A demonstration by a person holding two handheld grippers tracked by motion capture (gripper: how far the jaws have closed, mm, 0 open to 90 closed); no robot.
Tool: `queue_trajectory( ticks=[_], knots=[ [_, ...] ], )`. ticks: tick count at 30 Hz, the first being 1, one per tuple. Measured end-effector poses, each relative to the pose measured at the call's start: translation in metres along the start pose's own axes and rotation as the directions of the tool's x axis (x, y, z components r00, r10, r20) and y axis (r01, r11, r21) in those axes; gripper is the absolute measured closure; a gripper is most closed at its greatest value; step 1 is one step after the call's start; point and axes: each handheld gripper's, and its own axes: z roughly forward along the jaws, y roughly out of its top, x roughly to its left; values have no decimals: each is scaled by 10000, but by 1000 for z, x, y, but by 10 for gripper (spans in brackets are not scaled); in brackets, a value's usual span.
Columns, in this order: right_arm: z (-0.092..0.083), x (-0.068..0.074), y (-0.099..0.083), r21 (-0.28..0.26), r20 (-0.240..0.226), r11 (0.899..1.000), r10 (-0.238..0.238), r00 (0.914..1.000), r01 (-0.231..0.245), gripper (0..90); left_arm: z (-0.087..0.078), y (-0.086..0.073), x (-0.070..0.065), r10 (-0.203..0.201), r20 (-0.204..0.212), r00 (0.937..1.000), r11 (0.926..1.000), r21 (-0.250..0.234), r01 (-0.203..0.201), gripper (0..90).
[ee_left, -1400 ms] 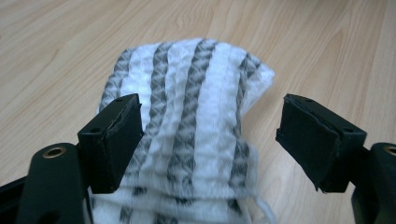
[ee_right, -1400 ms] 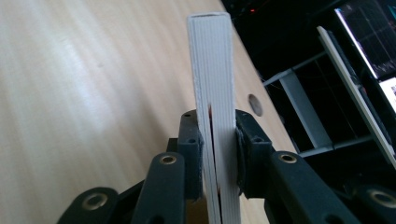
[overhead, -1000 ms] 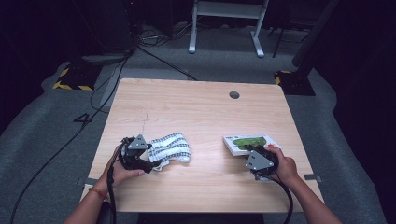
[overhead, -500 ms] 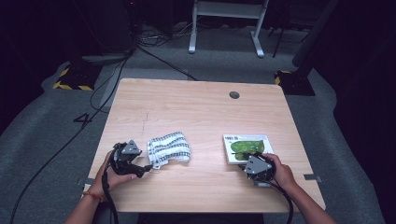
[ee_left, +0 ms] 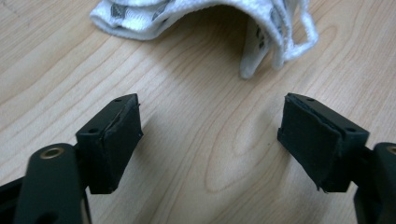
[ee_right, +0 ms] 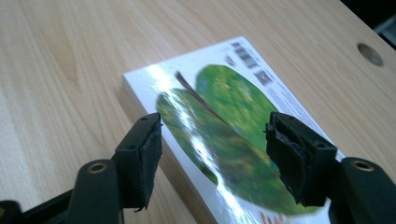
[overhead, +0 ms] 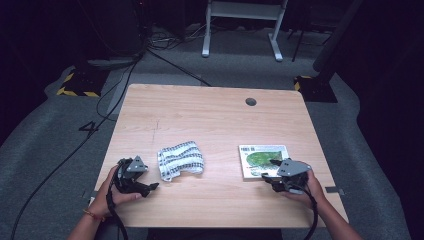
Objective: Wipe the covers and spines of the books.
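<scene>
Black two-jaw left gripper [overhead: 150, 187], held in the person's left hand [overhead: 112, 192] at the near left edge of the pale wooden table [overhead: 210, 120], has its jaws spread wide with only bare wood between them; in the left gripper view [ee_left: 210, 135] the pads touch nothing. Just beyond it lies the folded white cloth with a dark grey wavy pattern [overhead: 180, 159], a loose loop of its edge curling close to the jaw tips [ee_left: 261, 32] without touching them.

On the near right, the black right gripper [overhead: 269, 170], in the right hand [overhead: 305, 187], has just been opening its jaws. They straddle the near end of the flat, glossy white packet printed with green leaves [ee_right: 233, 121], pads clear of it. That packet [overhead: 260, 159] rests flat on the table, well apart from the cloth. Farther back, a small round grey hole [overhead: 251, 102] sits in the tabletop.
</scene>
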Motion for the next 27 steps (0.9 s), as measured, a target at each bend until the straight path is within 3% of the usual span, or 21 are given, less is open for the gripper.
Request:
queue_trajectory(
  ticks=[5, 7, 8, 12, 15, 19, 27],
  knots=[
    [-25, -19, -21, -176, 420, 9954, 952, 9946, -946, 307, -1, -6, 1, 38, 121, 9999, 9997, -226, -35, 172],
    [-39, -29, -40, -237, 587, 9860, 1663, 9843, -1651, 297, -1, -7, 0, 155, 136, 9998, 9995, -267, -152, 159],
    [-39, -29, -40, -237, 587, 9860, 1663, 9843, -1651, 297, -1, -7, 0, 155, 136, 9998, 9995, -267, -152, 157],
    [-51, -39, -69, -166, 772, 9683, 2499, 9652, -2494, 285, -1, -10, -1, 105, 107, 9999, 9987, -507, -99, 155],
    [-55, -43, -85, -44, 748, 9529, 3027, 9501, -3032, 267, 0, -12, -3, -11, -4, 10000, 9977, -678, 10, 153],
    [-53, -49, -106, 303, 917, 9262, 3718, 9238, -3758, 247, 0, -14, -3, -100, -53, 9999, 9967, -811, 95, 153],
    [-48, -52, -116, 353, 1157, 9024, 4231, 8987, -4294, 217, 1, -13, -5, -257, -190, 9995, 9964, -815, 240, 153]
  ],
)
